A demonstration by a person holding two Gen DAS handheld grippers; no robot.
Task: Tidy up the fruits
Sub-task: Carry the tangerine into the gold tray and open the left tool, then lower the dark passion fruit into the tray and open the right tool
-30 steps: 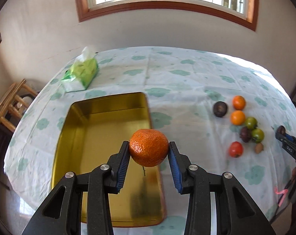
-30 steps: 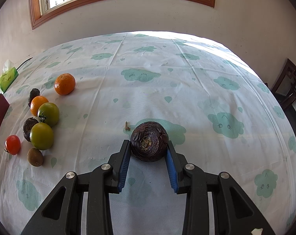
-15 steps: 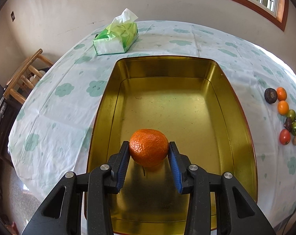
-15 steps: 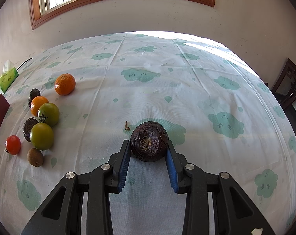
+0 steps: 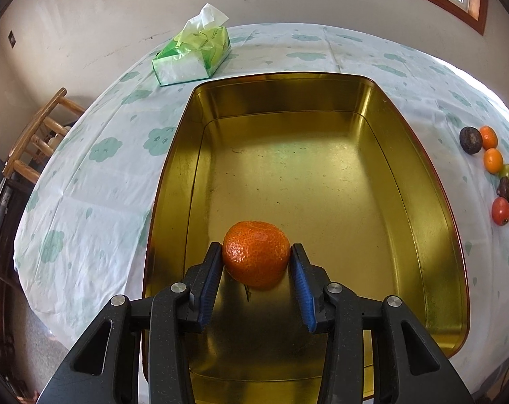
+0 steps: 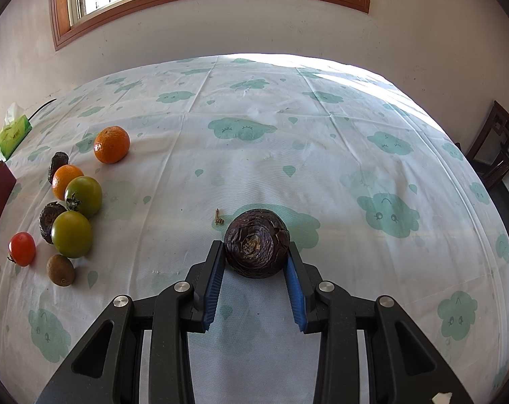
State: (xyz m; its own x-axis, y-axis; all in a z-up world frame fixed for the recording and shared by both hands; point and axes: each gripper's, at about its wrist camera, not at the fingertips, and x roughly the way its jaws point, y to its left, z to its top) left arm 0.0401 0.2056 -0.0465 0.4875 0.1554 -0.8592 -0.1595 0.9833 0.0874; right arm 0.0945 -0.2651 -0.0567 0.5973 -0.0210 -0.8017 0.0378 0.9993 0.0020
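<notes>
My left gripper is shut on an orange tangerine and holds it over the near end of the gold tin tray. My right gripper is shut on a dark wrinkled passion fruit just above the tablecloth. A cluster of loose fruit lies on the cloth: a tangerine, a second tangerine, two green tomatoes, a red tomato, a kiwi and dark passion fruits. The cluster also shows in the left wrist view.
A green tissue pack lies beyond the tray's far end. A wooden chair stands past the table's left edge. A small brown stem piece lies on the cloth. A dark wooden chair stands at the right.
My left gripper has carried the tangerine left, from beside the tray to over its near end, and has come lower. The right gripper has stayed still with the passion fruit.
</notes>
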